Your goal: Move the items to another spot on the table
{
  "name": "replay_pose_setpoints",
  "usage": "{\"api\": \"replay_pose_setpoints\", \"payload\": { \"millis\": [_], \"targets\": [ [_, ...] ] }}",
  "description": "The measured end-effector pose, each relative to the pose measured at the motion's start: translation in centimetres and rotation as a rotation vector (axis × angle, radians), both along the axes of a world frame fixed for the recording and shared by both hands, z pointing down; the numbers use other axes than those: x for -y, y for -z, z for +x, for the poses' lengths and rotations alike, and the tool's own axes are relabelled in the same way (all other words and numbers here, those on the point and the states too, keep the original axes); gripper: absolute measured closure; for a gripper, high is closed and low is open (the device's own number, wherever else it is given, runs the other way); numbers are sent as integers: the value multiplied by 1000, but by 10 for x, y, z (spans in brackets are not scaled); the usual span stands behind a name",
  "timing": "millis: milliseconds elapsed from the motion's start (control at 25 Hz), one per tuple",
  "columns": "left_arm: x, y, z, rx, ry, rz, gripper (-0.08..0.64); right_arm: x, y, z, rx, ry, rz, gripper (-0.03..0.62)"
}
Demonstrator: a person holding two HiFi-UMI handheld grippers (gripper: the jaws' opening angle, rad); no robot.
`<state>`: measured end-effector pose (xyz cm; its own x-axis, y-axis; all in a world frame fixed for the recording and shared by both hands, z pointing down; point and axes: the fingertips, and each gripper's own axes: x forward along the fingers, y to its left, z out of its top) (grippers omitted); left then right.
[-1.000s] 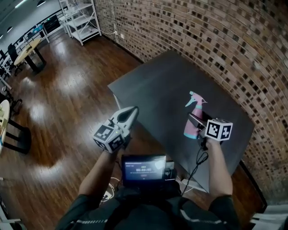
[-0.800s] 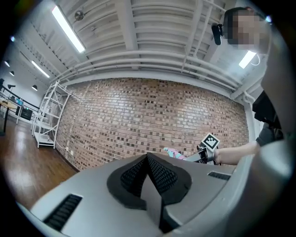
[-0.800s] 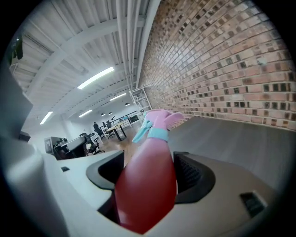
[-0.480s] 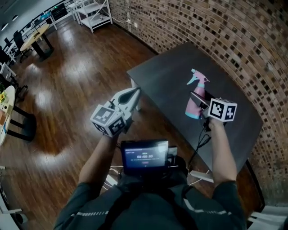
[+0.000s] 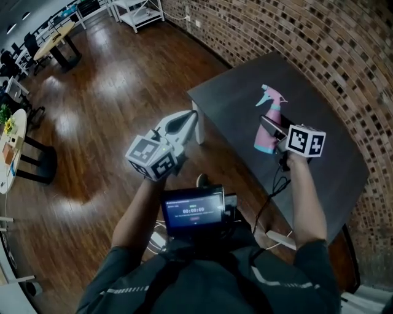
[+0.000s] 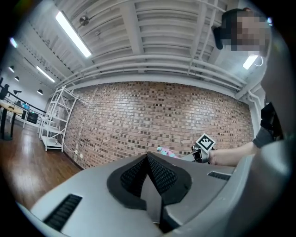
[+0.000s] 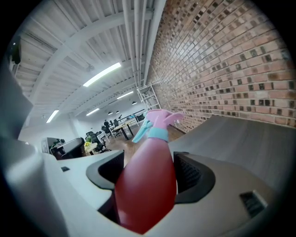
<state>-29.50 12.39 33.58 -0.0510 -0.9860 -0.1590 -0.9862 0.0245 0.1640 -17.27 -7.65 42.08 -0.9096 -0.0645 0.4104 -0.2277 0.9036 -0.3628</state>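
Observation:
A pink spray bottle (image 5: 271,118) with a teal collar and pink trigger head is over the dark grey table (image 5: 236,98). My right gripper (image 5: 268,132) is shut on its body. In the right gripper view the bottle (image 7: 147,185) fills the gap between the jaws, nozzle pointing away from me. My left gripper (image 5: 189,118) is held off the table's left edge, over the wooden floor. Its jaws are shut with nothing between them (image 6: 148,159). In the left gripper view the bottle (image 6: 165,150) shows small and far off.
A brick wall (image 5: 319,55) runs close behind the table. The table's near left corner and white leg (image 5: 199,126) are beside my left gripper. Wooden floor (image 5: 104,92) lies to the left, with a white rack (image 5: 138,9) and round tables far back. A small screen (image 5: 193,211) hangs at my chest.
The head view has swung, so the table sits more to the right and higher. The right gripper keeps its hold on the bottle. The left gripper stays shut off the table.

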Motion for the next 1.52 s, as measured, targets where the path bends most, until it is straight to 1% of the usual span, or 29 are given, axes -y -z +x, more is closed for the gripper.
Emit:
{"api": "replay_pose_setpoints", "payload": {
  "millis": [160, 320, 480, 600, 760, 880, 1040, 1160, 1320, 1400, 1520],
  "targets": [
    [15, -2, -29, 25, -7, -31, 565, 19, -11, -36, 7, -3, -13, 249],
    [42, -1, -69, 64, -22, -56, 565, 40, -19, -77, 24, -15, -34, 249],
    [79, 3, -110, 67, -39, -50, 565, 70, -28, -108, 20, -40, -57, 249],
    [113, 2, -134, 64, -81, -58, 565, 93, -34, -127, 8, -67, -73, 249],
    [154, -2, -151, 71, -161, -61, 565, 120, -42, -142, 3, -112, -94, 249],
    [178, 0, -167, 82, -188, -49, 565, 137, -46, -152, 1, -148, -101, 249],
    [210, -4, -182, 71, -235, -57, 565, 153, -49, -160, 2, -201, -120, 249],
    [230, -12, -185, 52, -299, -70, 564, 162, -53, -162, -3, -251, -132, 249],
    [256, -21, -192, 50, -384, -82, 563, 172, -63, -169, -13, -316, -150, 249],
    [273, -22, -199, 38, -429, -76, 565, 180, -70, -173, -29, -360, -155, 249],
    [297, -25, -209, 45, -501, -82, 565, 194, -83, -176, -47, -442, -170, 249]
  ]
}}
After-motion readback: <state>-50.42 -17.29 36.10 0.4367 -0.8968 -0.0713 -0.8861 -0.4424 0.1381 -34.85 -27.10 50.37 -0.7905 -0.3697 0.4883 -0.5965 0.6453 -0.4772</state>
